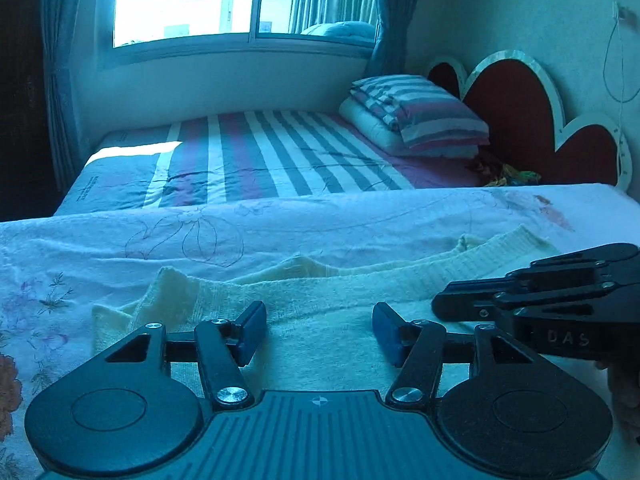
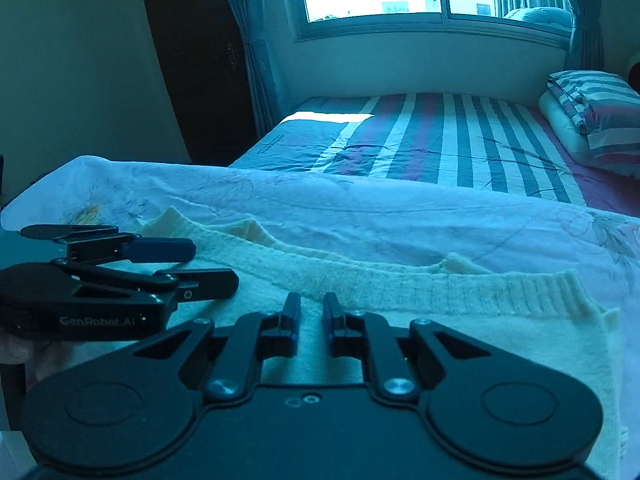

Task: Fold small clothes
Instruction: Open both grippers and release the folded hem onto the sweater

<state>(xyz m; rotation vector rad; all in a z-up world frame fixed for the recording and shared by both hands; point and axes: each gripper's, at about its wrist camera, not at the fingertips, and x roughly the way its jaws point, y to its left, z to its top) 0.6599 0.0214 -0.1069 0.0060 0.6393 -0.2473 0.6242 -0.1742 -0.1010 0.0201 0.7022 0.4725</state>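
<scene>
- Lying flat on a floral sheet [image 1: 280, 224] that is covering the near surface, a cream knitted sweater [image 1: 328, 320] is spreading across the foreground, its ribbed hem [image 2: 520, 292] showing toward the right side of the right wrist view.
- Hovering over the sweater, the left gripper [image 1: 320, 330] is keeping its blue-padded fingers [image 1: 252, 332] well apart, with only flat knit showing in the gap and nothing pinched.
- Hanging just beside it, the right gripper [image 2: 311, 320] is holding its fingers [image 2: 292, 320] nearly together, a narrow slot between them; nothing is showing between the pads, and the sweater is lying beneath them.
- Reaching in from the edge of each wrist view, the other gripper is appearing side-on above the sweater.
- Stretching behind the sheet, a bed with a striped cover [image 1: 280, 152] is carrying a striped pillow [image 1: 424, 116] on a folded white quilt [image 1: 372, 128].
- Standing beyond the pillow, a red cloud-shaped headboard [image 1: 520, 112] is leaning at the wall, and a curtained window [image 1: 240, 0] is glowing at the back.
</scene>
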